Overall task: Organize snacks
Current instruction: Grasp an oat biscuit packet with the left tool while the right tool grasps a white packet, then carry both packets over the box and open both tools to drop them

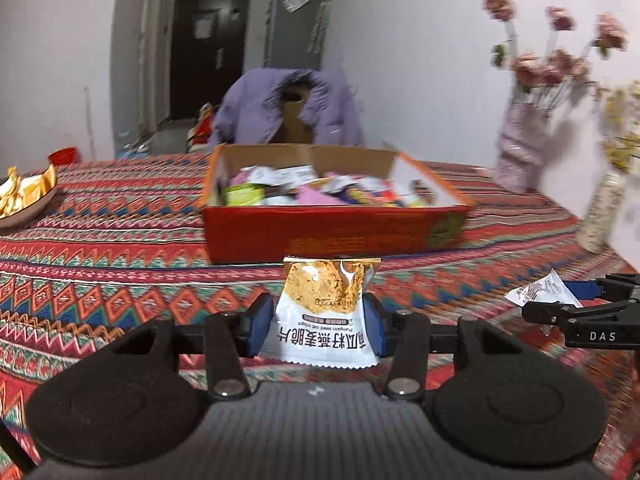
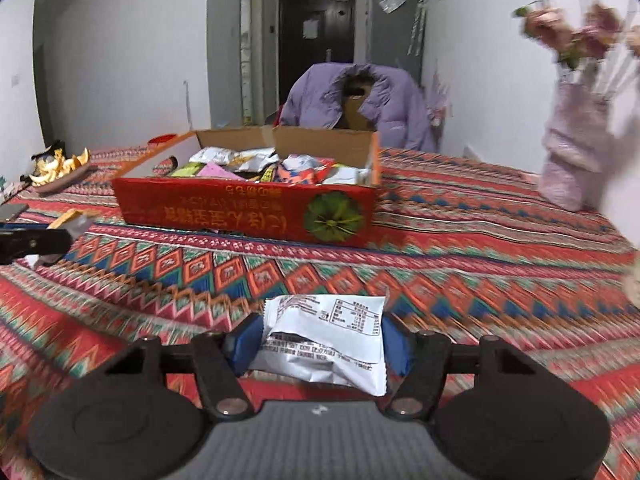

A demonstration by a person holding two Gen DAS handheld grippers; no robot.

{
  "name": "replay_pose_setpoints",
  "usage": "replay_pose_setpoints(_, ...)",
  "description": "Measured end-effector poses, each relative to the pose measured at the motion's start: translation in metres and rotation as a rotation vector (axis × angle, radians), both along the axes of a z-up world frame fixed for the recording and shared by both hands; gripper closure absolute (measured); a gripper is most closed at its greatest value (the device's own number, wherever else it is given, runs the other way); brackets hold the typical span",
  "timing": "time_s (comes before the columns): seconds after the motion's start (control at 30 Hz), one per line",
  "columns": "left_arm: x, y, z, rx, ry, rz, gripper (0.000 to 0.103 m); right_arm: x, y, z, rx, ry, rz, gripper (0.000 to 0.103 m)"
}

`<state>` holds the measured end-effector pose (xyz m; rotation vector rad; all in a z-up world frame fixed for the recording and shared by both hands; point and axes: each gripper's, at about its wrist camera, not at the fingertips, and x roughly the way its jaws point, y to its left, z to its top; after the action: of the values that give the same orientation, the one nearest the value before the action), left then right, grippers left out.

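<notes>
Short of the red box (image 1: pixel 336 232), each hand-held gripper clamps a snack packet (image 1: pixel 324 312); ideally both lift clear over its near wall before releasing.

You see: red box (image 1: pixel 336 232) with gold print, green emblem; tablecloth (image 1: pixel 120 248) in red, orange, teal zigzag bands; white-gold snack packet (image 1: pixel 324 312); lilac jacket (image 1: pixel 280 108).
</notes>
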<state>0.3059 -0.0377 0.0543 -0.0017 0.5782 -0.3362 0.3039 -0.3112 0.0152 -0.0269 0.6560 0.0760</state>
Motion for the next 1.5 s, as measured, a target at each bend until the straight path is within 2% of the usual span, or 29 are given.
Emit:
replay_pose_setpoints(0.2, -0.067, -0.016, 0.014, 0.013, -0.057, 0.004, 0.054, -0.079, -0.009, 0.023, 0.036, -0.082, -0.003, 0.04)
replay_pose_setpoints(0.33, -0.097, -0.017, 0.022, -0.004, -0.077, 0.014, 0.054, -0.106, -0.011, 0.03, 0.08, -0.108, 0.054, 0.04)
replay_pose_setpoints(0.6, -0.116, -0.024, 0.033, 0.032, -0.125, 0.03, 0.054, -0.12, -0.014, 0.033, 0.108, -0.153, 0.077, 0.04)
replay_pose_setpoints(0.8, -0.101, -0.028, 0.034, 0.026, -0.114, 0.018, 0.054, -0.11, -0.015, 0.033, 0.122, -0.154, 0.083, 0.04)
replay_pose_setpoints(0.97, -0.06, -0.024, 0.049, 0.0, -0.11, 0.001, 0.054, -0.085, -0.018, 0.043, 0.144, -0.159, 0.123, 0.04)
replay_pose_setpoints(1.17, 0.028, -0.036, 0.074, 0.008, -0.134, -0.032, 0.054, -0.011, -0.018, 0.082, 0.135, -0.211, 0.216, 0.04)
replay_pose_setpoints(1.27, 0.083, -0.045, 0.08, -0.005, -0.113, -0.051, 0.054, 0.048, -0.022, 0.094, 0.151, -0.205, 0.234, 0.04)
replay_pose_setpoints(1.33, 0.129, -0.052, 0.079, -0.019, -0.064, -0.049, 0.054, 0.094, -0.024, 0.098, 0.193, -0.176, 0.241, 0.04)
replay_pose_setpoints(1.5, 0.241, -0.073, 0.057, 0.001, 0.06, -0.004, 0.054, 0.224, -0.029, 0.085, 0.285, -0.057, 0.196, 0.04)
